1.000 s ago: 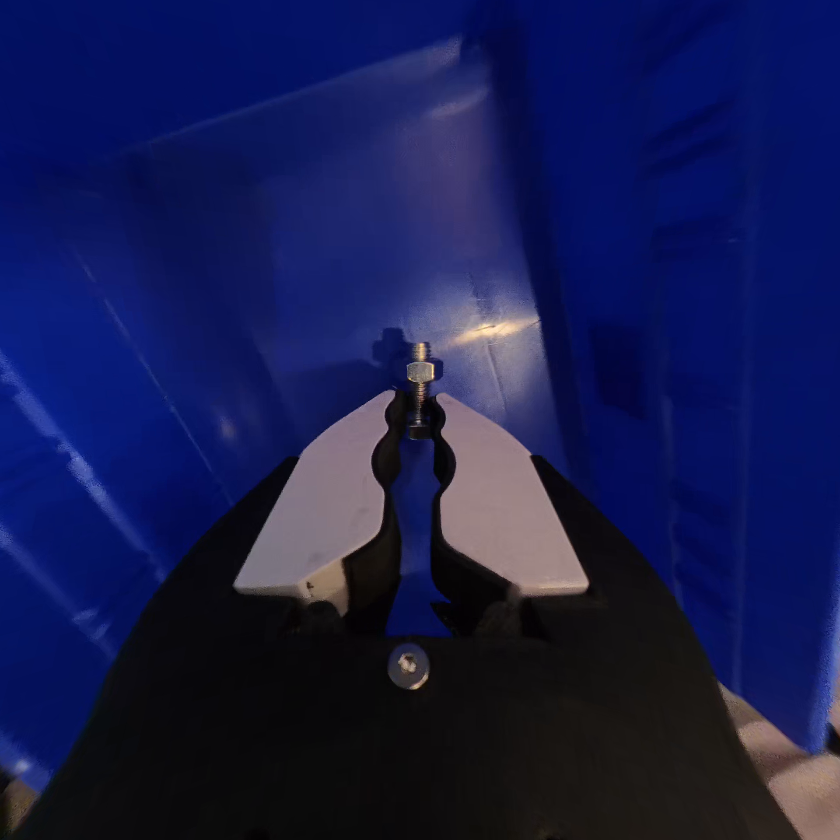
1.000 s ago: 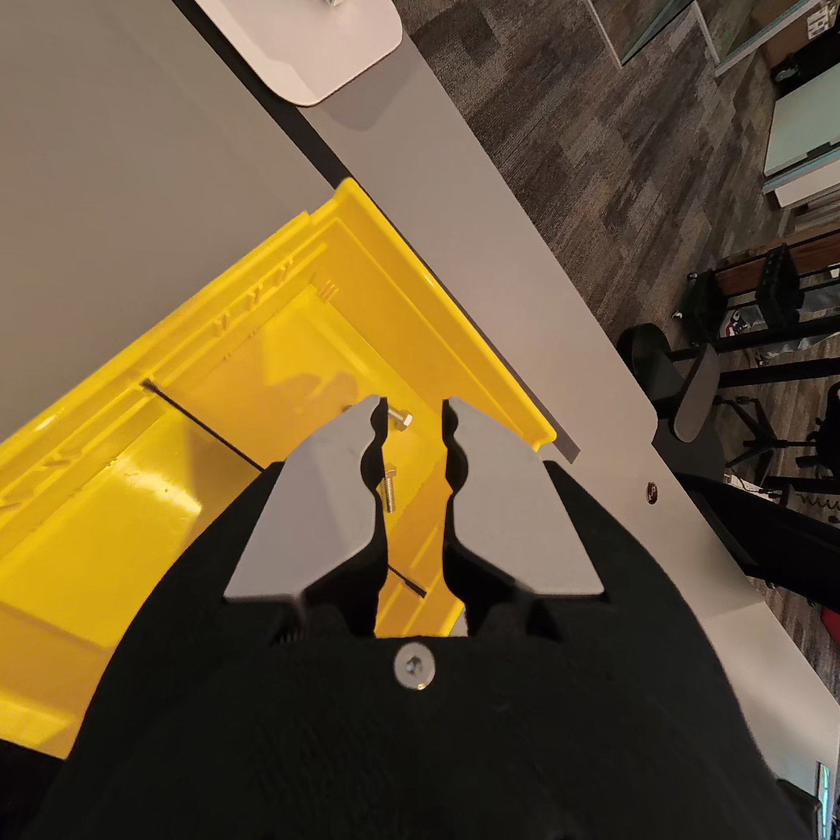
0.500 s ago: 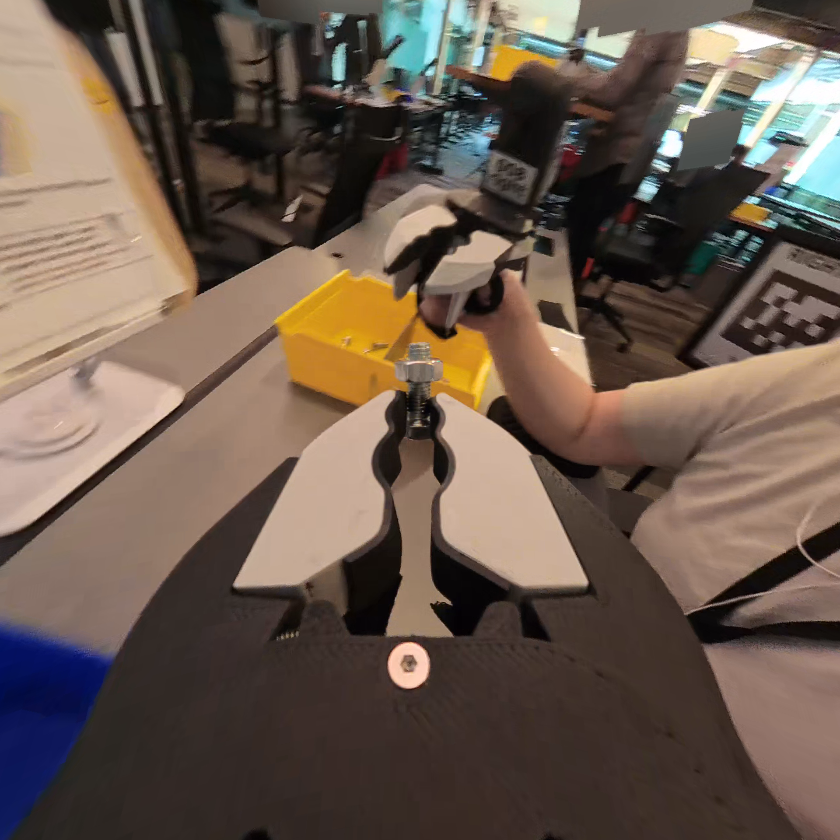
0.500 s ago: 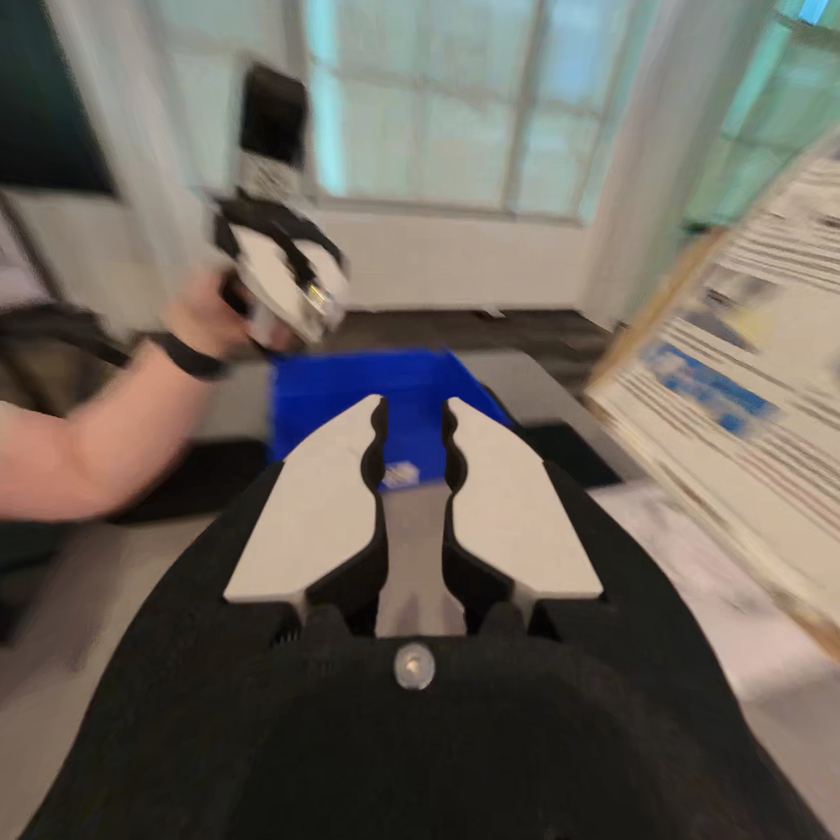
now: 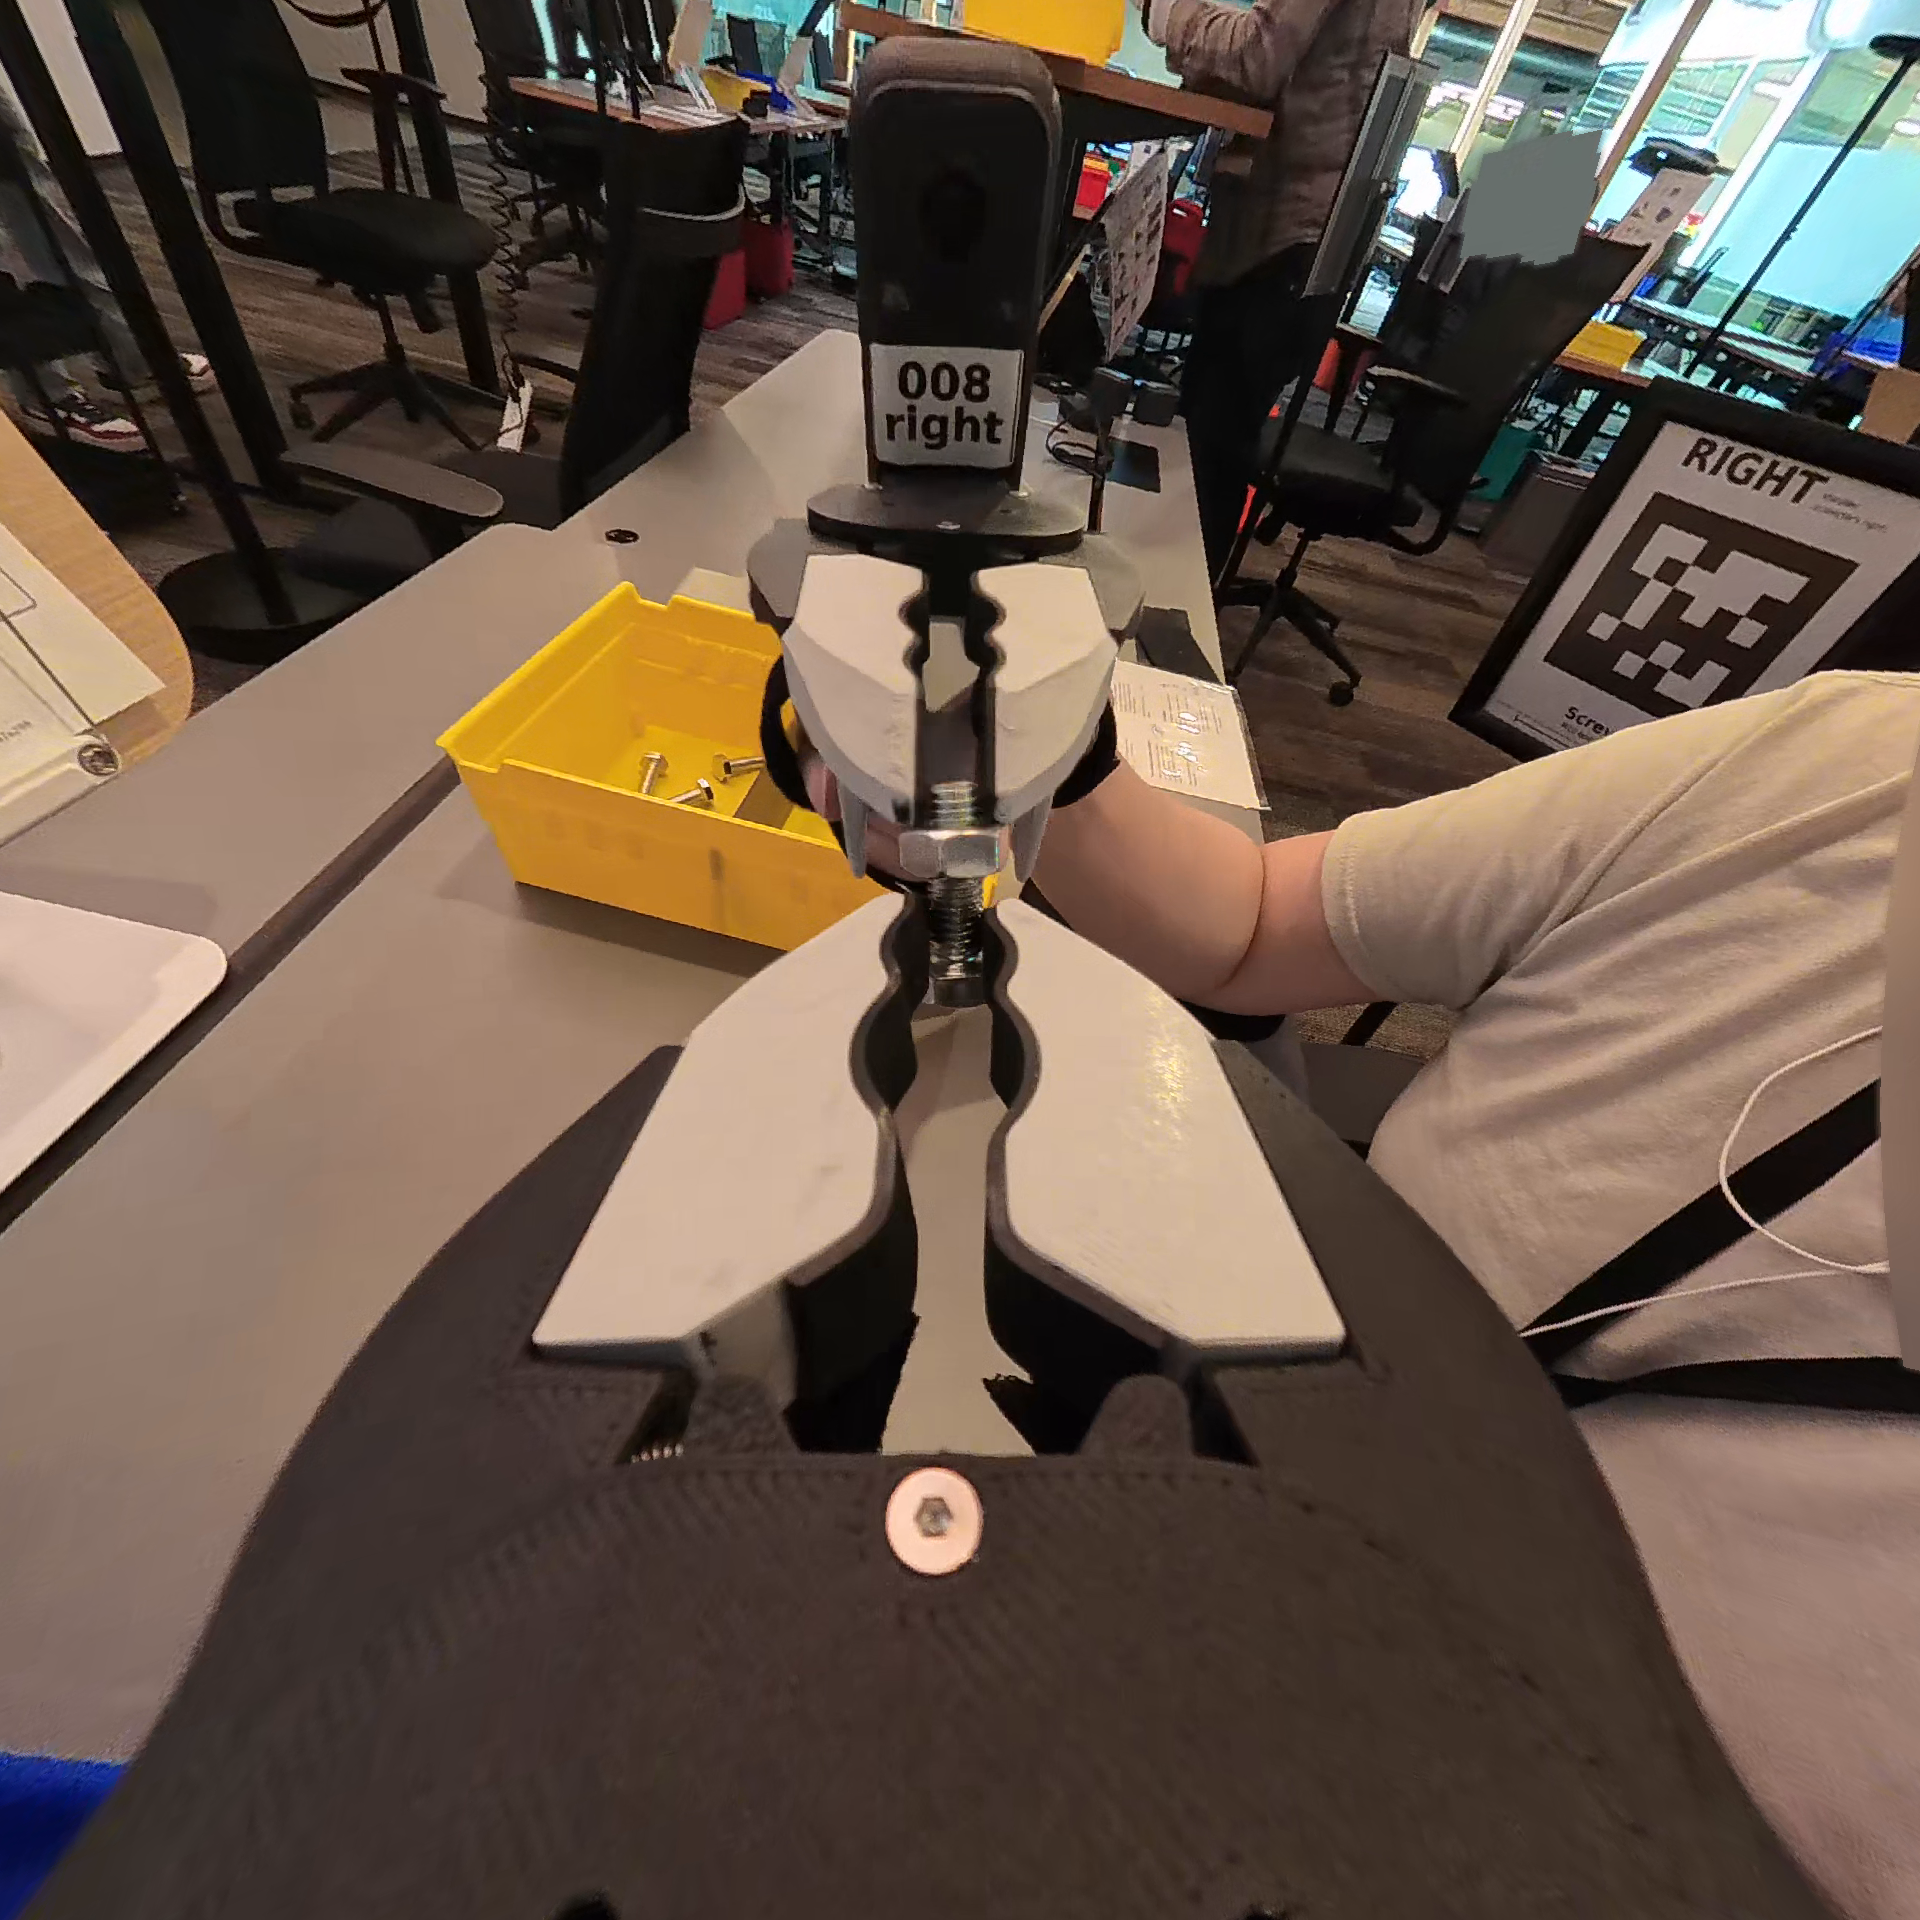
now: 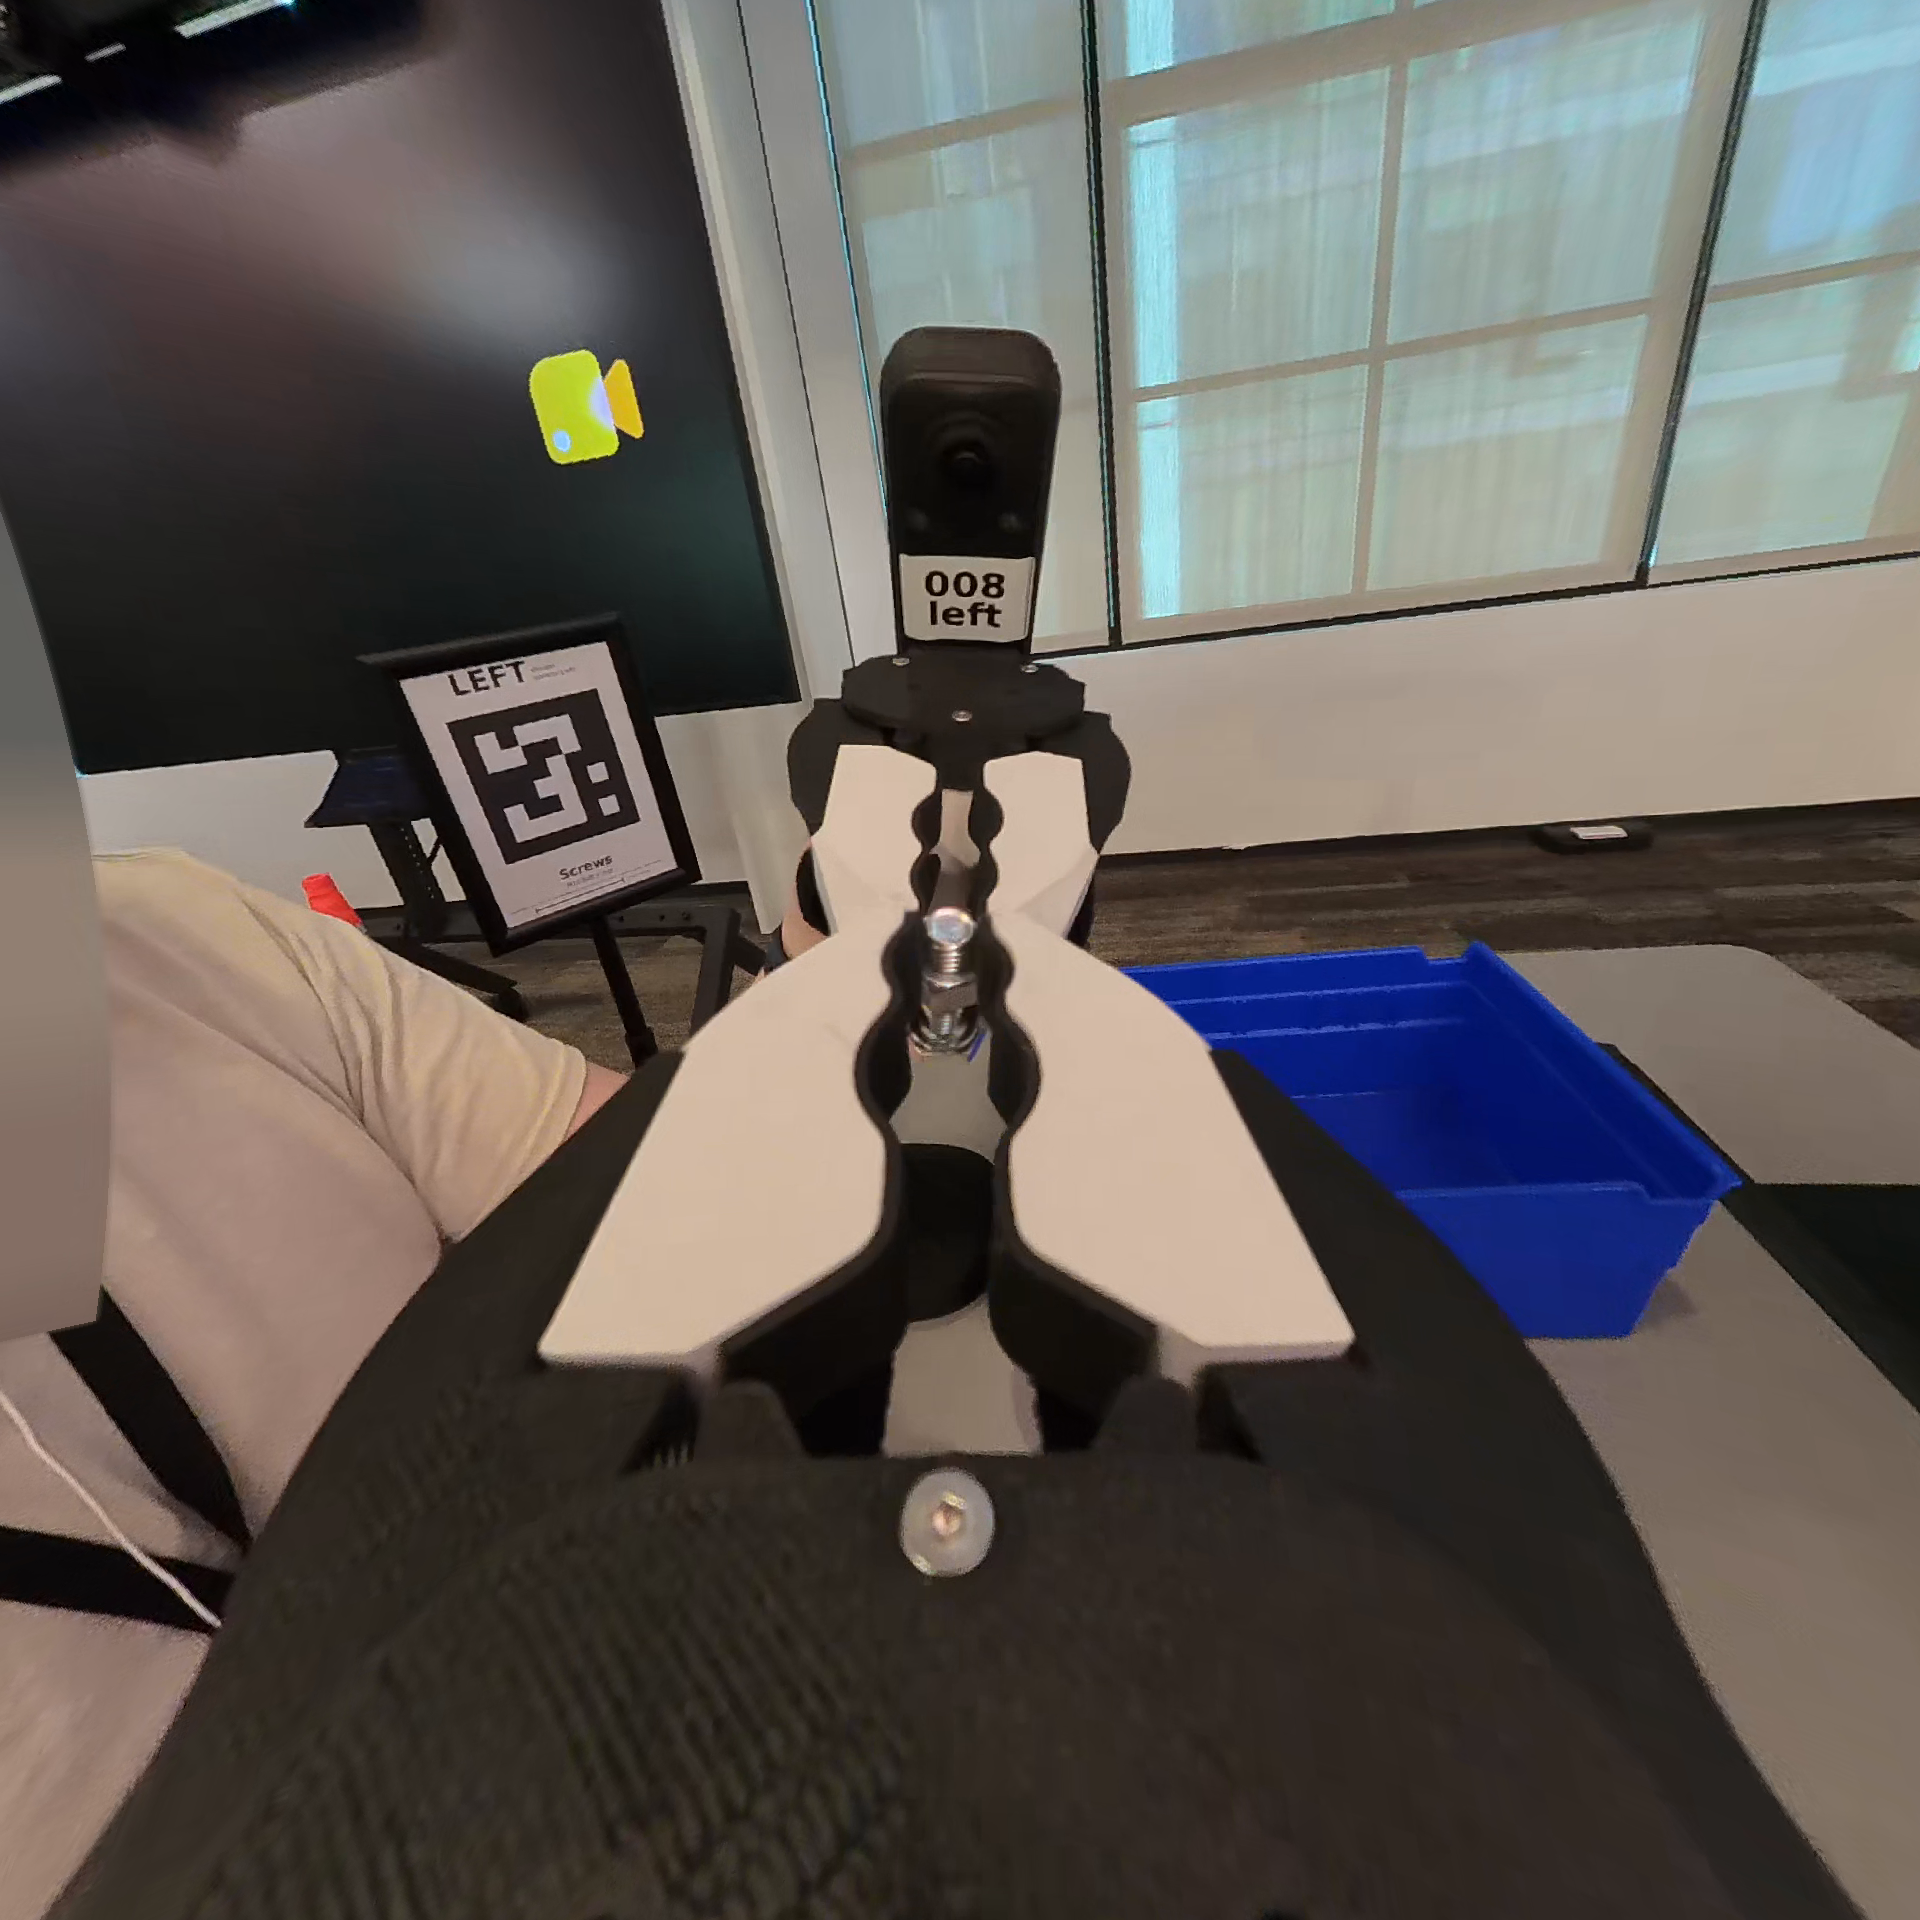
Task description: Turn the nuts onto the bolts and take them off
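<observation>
Left gripper [image 5: 948,930] clamped on bolt [image 5: 951,935], nose to nose with right gripper [image 5: 948,821], jaws narrow around nut [image 5: 949,850].

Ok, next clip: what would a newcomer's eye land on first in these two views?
The two grippers meeting nose to nose in mid-air: the left gripper clamps a bolt by its head end, and the right gripper has its tips around the nut threaded on it. After that, the bright bins on the grey table: a yellow bin with loose bolts behind the right gripper, a blue bin beside the left.
</observation>
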